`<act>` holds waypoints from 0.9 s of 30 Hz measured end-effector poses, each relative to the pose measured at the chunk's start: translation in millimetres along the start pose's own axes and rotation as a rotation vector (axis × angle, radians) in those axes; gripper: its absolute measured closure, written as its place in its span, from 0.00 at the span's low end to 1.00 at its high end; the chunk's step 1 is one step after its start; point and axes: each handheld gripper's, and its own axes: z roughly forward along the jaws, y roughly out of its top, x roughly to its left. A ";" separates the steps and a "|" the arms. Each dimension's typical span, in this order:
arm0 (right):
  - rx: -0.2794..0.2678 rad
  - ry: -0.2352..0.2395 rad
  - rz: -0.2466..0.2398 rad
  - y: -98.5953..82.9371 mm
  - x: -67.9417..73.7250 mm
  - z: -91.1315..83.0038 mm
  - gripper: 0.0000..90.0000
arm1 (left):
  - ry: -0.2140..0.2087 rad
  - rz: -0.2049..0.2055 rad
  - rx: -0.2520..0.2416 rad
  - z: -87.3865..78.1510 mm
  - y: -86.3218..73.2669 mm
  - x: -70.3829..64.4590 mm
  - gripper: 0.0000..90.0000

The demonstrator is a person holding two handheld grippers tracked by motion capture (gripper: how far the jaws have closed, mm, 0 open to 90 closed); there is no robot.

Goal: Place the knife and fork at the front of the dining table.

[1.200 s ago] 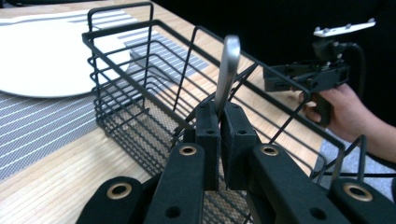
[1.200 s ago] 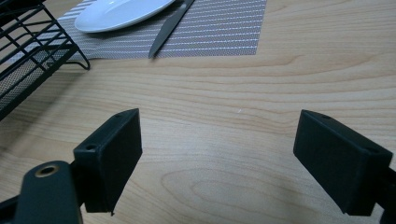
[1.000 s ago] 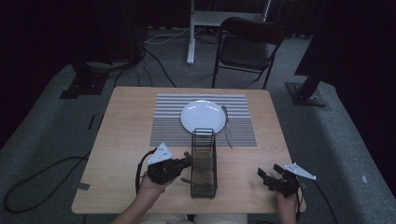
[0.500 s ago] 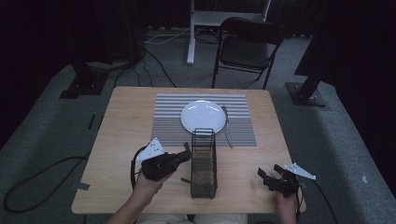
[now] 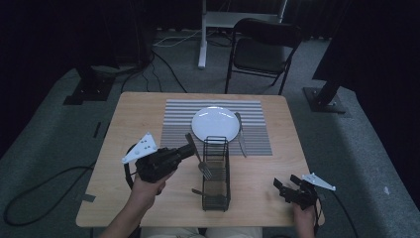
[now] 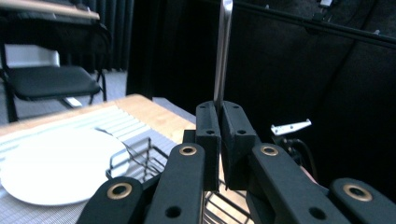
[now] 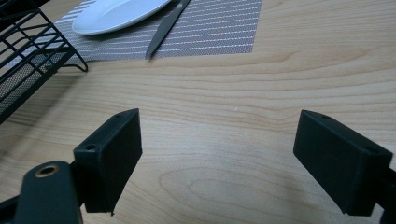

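The left gripper [image 5: 188, 150] is clamped on the handle of a fork [image 5: 198, 157], which it holds above the wooden table [image 5: 143, 119] at about nine o'clock from the black wire caddy [image 5: 216, 173], just beside the caddy's upper left edge. In the high view the fork slants from the jaws down toward five o'clock, its tines hanging over the caddy's left side; whether they touch the wire cannot be told. In the left gripper view the jaws are pressed together on the metal shaft of the fork [image 6: 222, 51], which rises straight toward twelve o'clock out of them, with the caddy's wire rim [image 6: 140, 158] below and the white plate [image 6: 56, 163] at nine o'clock. A second utensil [image 5: 203, 192] lies low in the caddy near its front end, poking out at nine o'clock. The plate [image 5: 216, 124] sits on a grey striped placemat [image 5: 173, 124] at twelve o'clock from the caddy, and a knife [image 5: 240, 134] lies on the mat along the plate's three o'clock side, just beside it. The right gripper [image 5: 285, 187] rests near the table's front right corner, at four o'clock from the caddy and well apart from it, jaws spread wide and holding nothing. In the right gripper view bare wood shows between the jaws, with the knife [image 7: 166, 25] at eleven o'clock.
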 end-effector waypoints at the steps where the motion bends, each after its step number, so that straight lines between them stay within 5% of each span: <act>1: 0.000 -0.001 -0.001 0.0 -0.1 -0.2 0.16 | 0.001 0.005 -0.001 -1.4 1.9 0.2 0.96; 13: 0.001 0.003 0.003 0.1 -0.3 0.1 0.16 | 0.098 0.001 -0.011 -13.9 4.0 25.2 0.96; 21: 0.002 0.003 0.004 0.1 -0.1 0.2 0.16 | 0.169 -0.043 0.009 -15.3 -8.1 58.2 0.96; 27: -0.001 -0.002 0.001 0.1 0.1 0.3 0.16 | 0.178 -0.016 0.007 -8.7 -23.2 86.8 0.96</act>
